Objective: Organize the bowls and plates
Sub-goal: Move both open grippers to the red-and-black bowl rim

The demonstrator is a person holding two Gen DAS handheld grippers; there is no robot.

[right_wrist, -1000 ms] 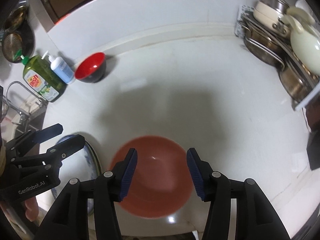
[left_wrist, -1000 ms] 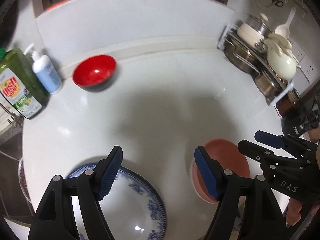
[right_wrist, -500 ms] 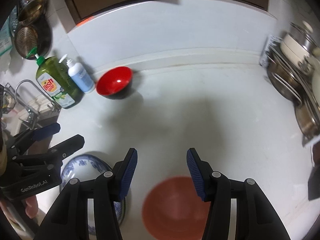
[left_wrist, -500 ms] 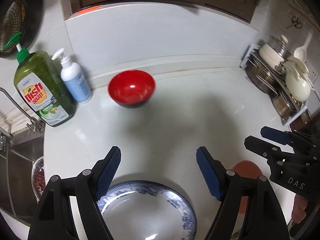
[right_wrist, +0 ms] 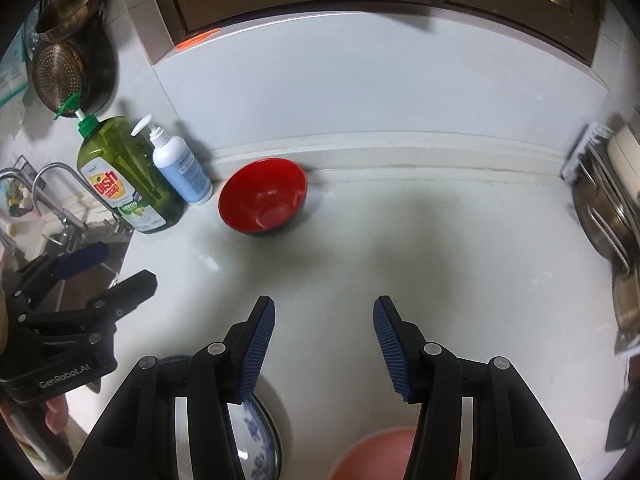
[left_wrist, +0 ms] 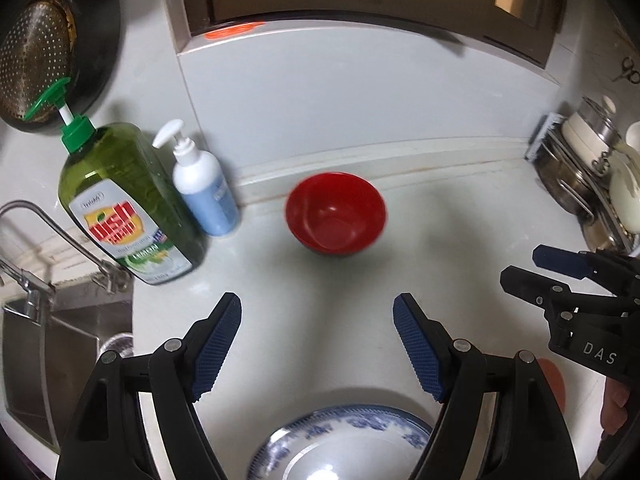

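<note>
A red bowl (left_wrist: 336,212) stands on the white counter near the back wall; it also shows in the right wrist view (right_wrist: 264,195). A blue-and-white plate (left_wrist: 340,444) lies at the front edge under my left gripper (left_wrist: 318,344), which is open and empty above it. The plate's rim shows in the right wrist view (right_wrist: 260,436). A pink plate (right_wrist: 372,456) lies at the front under my right gripper (right_wrist: 324,344), also open and empty. Its edge shows in the left wrist view (left_wrist: 554,380).
A green dish soap bottle (left_wrist: 124,208) and a white pump bottle (left_wrist: 204,188) stand left of the red bowl. A sink with a tap (left_wrist: 48,240) is at the far left. A rack of pots and lids (left_wrist: 592,172) fills the right side.
Both grippers have lifted and tilted up toward the back wall. The two plates slid down to the bottom of the views and the red bowl moved toward the centre. Both jaws stay open.
</note>
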